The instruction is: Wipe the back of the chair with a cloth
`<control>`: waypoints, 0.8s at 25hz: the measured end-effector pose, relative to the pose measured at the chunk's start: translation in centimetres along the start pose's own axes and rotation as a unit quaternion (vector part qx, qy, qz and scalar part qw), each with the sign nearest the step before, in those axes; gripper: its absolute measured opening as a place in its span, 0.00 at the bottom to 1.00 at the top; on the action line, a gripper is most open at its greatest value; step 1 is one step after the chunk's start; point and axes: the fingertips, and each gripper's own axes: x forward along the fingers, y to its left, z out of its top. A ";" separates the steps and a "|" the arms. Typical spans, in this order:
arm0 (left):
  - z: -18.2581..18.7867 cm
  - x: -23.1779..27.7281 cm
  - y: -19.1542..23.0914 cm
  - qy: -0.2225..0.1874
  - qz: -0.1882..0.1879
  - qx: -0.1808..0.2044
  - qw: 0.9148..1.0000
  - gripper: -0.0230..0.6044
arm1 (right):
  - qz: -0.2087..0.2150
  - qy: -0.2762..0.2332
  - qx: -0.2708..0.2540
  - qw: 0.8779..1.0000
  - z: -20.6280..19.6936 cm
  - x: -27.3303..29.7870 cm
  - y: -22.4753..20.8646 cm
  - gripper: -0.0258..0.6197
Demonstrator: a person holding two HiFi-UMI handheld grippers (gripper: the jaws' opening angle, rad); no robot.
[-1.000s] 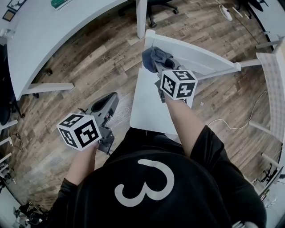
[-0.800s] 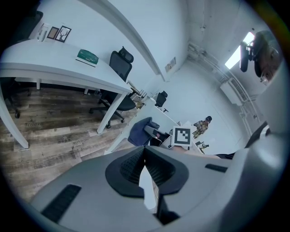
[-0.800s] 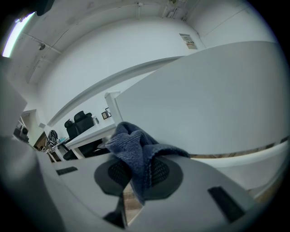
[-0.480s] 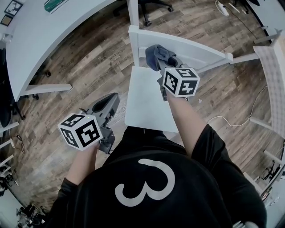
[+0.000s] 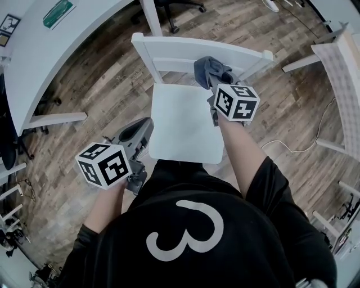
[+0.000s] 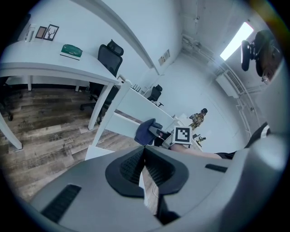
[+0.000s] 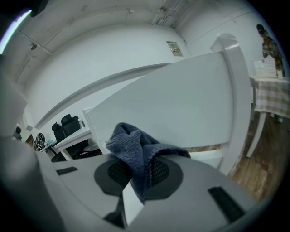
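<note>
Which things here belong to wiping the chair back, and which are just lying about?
In the job:
cloth, clamped in the right gripper
white chair, mainly its backrest

Just about:
left gripper, shut and idle
white desk
green book
office chair
floor cable

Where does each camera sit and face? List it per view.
Head view: on the person's head, looking steeply down at the chair; shows torso, forearms, left hand-held gripper, right hand-held gripper.
Left gripper view: on the left hand-held gripper, jaws together, looking across at the chair.
Right gripper view: on the right hand-held gripper, jaws shut on the cloth, facing the chair close up.
Shared: all three show cloth and chair.
</note>
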 end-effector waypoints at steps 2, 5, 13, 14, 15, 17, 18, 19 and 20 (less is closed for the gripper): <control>0.0 0.7 -0.8 0.001 -0.004 0.003 1.000 0.06 | -0.008 -0.001 0.001 1.000 0.1 -0.7 -1.4 0.11; -0.3 1.6 -2.0 0.005 -0.012 0.006 1.000 0.06 | -0.022 0.000 0.002 1.000 0.1 -1.9 -3.3 0.11; -0.8 3.4 -4.4 0.011 -0.029 0.016 0.999 0.06 | -0.056 -0.004 0.011 0.998 0.1 -4.8 -7.7 0.11; -0.9 3.5 -4.5 0.013 -0.030 0.017 0.999 0.06 | -0.058 -0.006 0.015 0.998 0.0 -5.0 -8.0 0.11; -1.0 3.5 -4.6 0.014 -0.030 0.017 0.999 0.06 | -0.059 -0.007 0.020 0.998 0.0 -5.2 -8.3 0.11; -1.1 3.6 -4.8 0.014 -0.031 0.017 0.999 0.06 | -0.057 -0.010 0.029 0.998 0.0 -5.3 -8.5 0.11; -1.0 3.6 -4.8 0.014 -0.031 0.017 0.999 0.06 | -0.056 -0.010 0.031 0.998 0.0 -5.3 -8.5 0.11; -1.0 3.7 -4.8 0.014 -0.031 0.016 0.999 0.06 | -0.056 -0.011 0.032 0.998 0.1 -5.3 -8.5 0.11; -1.0 3.7 -4.8 0.014 -0.031 0.015 0.999 0.06 | -0.057 -0.010 0.032 0.998 0.1 -5.3 -8.5 0.11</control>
